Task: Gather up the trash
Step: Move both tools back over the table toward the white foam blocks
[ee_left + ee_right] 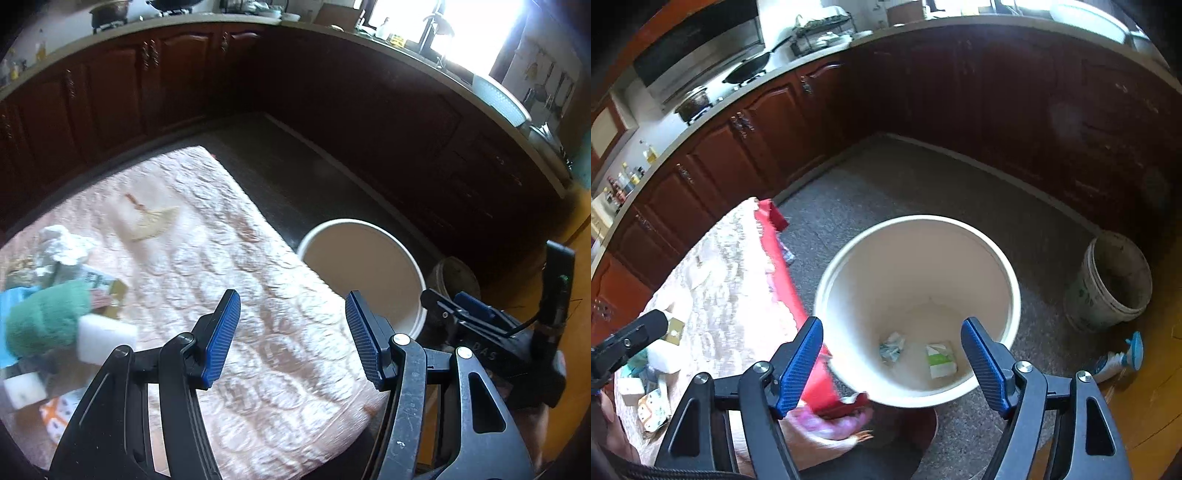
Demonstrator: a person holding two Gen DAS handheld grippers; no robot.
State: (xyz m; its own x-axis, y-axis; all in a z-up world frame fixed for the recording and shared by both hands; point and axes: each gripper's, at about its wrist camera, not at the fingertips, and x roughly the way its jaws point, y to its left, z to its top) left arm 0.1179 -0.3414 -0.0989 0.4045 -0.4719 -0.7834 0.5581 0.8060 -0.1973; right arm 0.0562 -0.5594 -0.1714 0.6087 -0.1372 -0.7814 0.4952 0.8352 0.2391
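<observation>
Midway through collecting, apparently: crumpled wrapper [892, 347] and green-and-white carton [941, 360] already down in white bin [918, 221], more trash pile [62, 295] waiting at far left of quilted table [229, 229]. Right gripper [892, 363] poised over bin mouth, fingers [799, 363] spread wide, gripping nothing, touching nothing. Left gripper [293, 338] above bare cloth, likewise splayed and vacant. Next, probably: swing left toward sponge block [105, 338] and green cloth [46, 317], descend, straddle one piece, squeeze.

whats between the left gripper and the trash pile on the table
Only bare quilted tablecloth lies between the left gripper and the trash pile, per the left wrist view.
</observation>
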